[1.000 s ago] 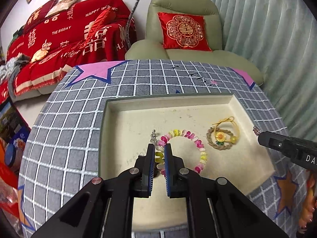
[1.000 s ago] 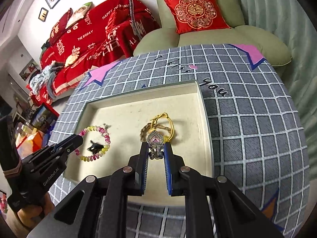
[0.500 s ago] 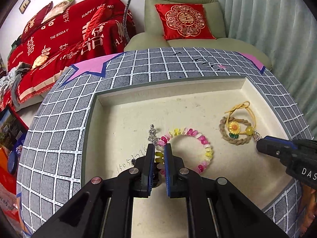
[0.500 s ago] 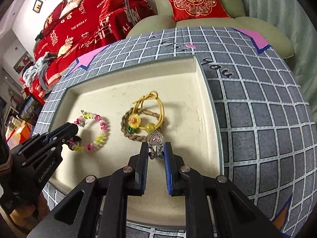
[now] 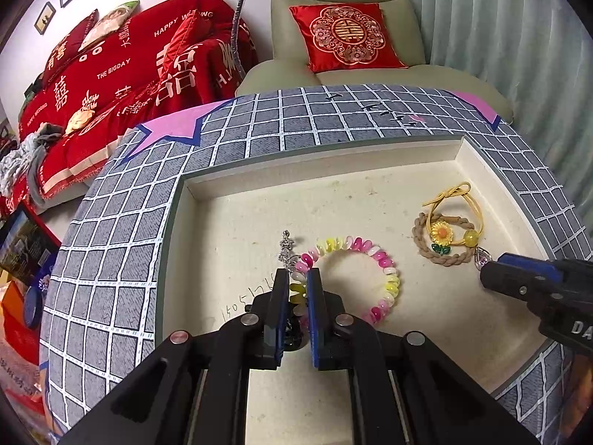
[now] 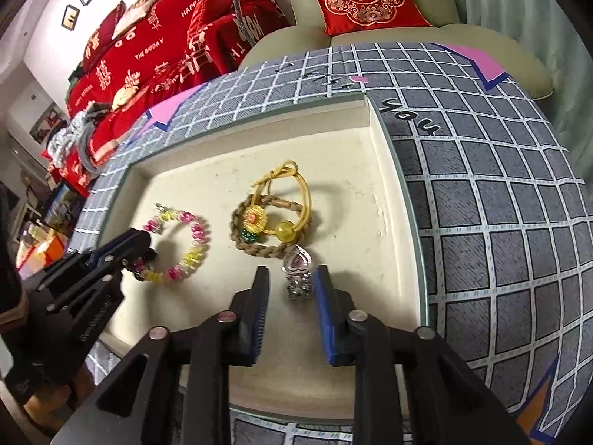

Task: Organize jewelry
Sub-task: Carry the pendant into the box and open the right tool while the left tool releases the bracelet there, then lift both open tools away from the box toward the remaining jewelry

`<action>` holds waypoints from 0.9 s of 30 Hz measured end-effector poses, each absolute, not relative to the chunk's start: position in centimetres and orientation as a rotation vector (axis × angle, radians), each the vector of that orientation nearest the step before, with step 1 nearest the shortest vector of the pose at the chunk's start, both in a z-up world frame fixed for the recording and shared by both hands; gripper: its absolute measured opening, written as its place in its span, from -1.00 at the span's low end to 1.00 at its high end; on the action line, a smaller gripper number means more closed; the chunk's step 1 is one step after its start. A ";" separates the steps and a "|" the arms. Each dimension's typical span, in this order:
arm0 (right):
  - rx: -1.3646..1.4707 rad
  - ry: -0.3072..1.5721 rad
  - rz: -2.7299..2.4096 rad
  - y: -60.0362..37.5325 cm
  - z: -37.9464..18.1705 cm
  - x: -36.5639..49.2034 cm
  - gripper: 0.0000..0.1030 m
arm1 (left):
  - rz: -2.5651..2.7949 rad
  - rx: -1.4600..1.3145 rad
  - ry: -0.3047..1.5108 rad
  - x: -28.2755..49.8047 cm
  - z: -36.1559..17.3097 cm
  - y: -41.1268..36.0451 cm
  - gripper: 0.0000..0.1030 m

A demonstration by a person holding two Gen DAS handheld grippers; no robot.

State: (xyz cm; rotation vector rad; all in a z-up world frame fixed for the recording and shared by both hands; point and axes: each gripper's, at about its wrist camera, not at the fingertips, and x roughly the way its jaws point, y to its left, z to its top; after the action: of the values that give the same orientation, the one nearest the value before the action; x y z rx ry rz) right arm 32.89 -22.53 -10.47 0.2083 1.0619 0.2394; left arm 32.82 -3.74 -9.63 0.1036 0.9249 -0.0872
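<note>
A cream tray (image 5: 333,178) (image 6: 333,137) lies on the grid-patterned table. My left gripper (image 5: 298,278) is shut on the pink and yellow bead bracelet (image 5: 385,263), which rests in the tray's left half and also shows in the right wrist view (image 6: 192,252). My right gripper (image 6: 291,278) is open, its fingers on either side of a silver heart pendant (image 6: 298,265) lying on the tray floor. A braided ring with a sunflower charm and yellow cord (image 6: 272,218) (image 5: 444,233) lies just beyond the pendant.
The grey grid tablecloth (image 6: 500,204) with pink stars surrounds the tray. A green armchair with a red cushion (image 5: 348,33) and a red-covered sofa (image 5: 111,74) stand behind the table. Curtains hang at the right.
My right gripper has opened and let go of the heart pendant, which now lies on the tray by the braided ring. Both grippers have come lower toward the tray. The left stays shut on the bracelet.
</note>
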 end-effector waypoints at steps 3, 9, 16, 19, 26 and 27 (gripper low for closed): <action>0.244 1.039 0.239 -22.9 -9.5 32.7 -0.03 | -0.088 0.095 0.924 32.7 -9.4 -3.5 -0.64; 0.337 1.008 0.260 -24.3 -7.7 31.5 -0.02 | -0.094 0.100 0.925 32.5 -9.0 -3.5 -0.64; 0.371 0.995 0.257 -25.3 -6.4 29.4 -0.02 | -0.074 0.087 0.922 32.4 -8.5 -3.3 -0.63; 0.393 1.000 0.254 -26.1 -6.2 28.8 -0.02 | -0.057 0.073 0.914 32.1 -8.2 -2.9 -0.63; 0.394 1.010 0.259 -26.4 -6.0 26.7 0.01 | -0.041 0.035 0.900 31.5 -7.6 -2.0 1.00; 0.392 1.011 0.261 -26.4 -6.0 26.4 0.07 | -0.011 0.030 0.849 30.9 -7.1 -1.8 1.00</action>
State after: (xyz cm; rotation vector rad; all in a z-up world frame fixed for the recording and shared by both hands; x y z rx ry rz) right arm 26.44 -26.40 -6.01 0.3918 1.0112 0.2606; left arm 30.92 -1.79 -7.12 0.0300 0.8492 -0.0107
